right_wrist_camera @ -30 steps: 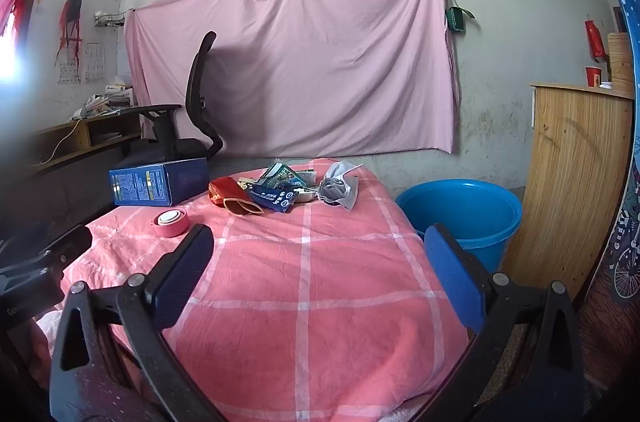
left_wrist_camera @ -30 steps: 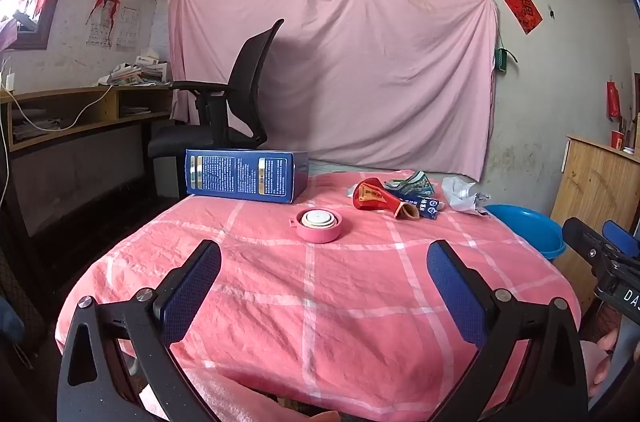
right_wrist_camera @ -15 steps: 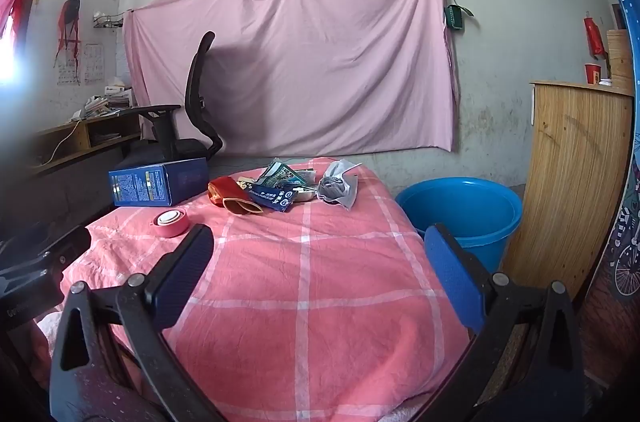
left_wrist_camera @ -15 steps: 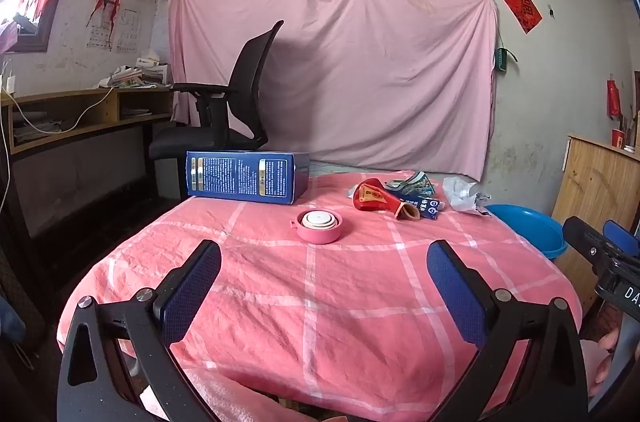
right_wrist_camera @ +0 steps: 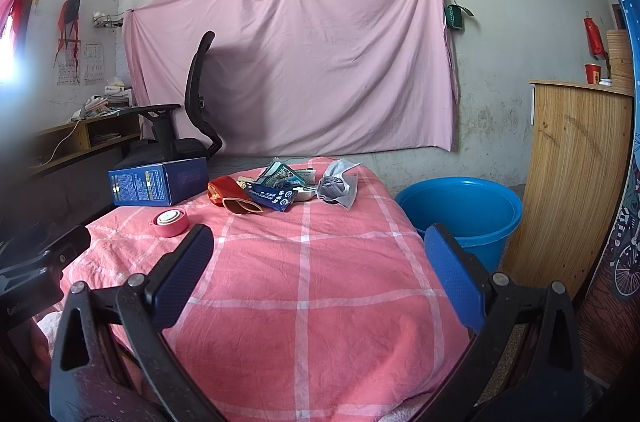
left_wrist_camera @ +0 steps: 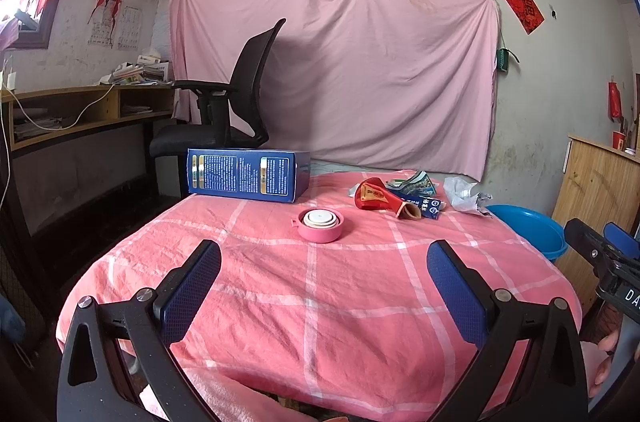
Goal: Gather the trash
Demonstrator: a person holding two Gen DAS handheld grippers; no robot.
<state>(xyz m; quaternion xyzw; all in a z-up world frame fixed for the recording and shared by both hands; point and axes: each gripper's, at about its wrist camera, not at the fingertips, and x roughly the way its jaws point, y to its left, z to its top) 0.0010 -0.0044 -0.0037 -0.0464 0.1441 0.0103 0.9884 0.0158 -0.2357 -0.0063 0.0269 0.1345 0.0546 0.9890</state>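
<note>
A pile of trash lies at the far side of the pink checked table (left_wrist_camera: 312,302): a red wrapper (left_wrist_camera: 378,197) (right_wrist_camera: 228,191), a blue packet (left_wrist_camera: 424,204) (right_wrist_camera: 274,199), green packets (right_wrist_camera: 286,174) and a crumpled grey mask (left_wrist_camera: 464,196) (right_wrist_camera: 338,184). A blue bucket (right_wrist_camera: 460,210) (left_wrist_camera: 528,228) stands on the floor right of the table. My left gripper (left_wrist_camera: 324,286) is open and empty over the near table edge. My right gripper (right_wrist_camera: 320,270) is open and empty, also near the front edge.
A blue box (left_wrist_camera: 246,174) (right_wrist_camera: 158,182) and a pink round lidded container (left_wrist_camera: 320,224) (right_wrist_camera: 171,222) sit on the table's left part. A black office chair (left_wrist_camera: 228,110) stands behind the table. A wooden cabinet (right_wrist_camera: 576,174) is right of the bucket.
</note>
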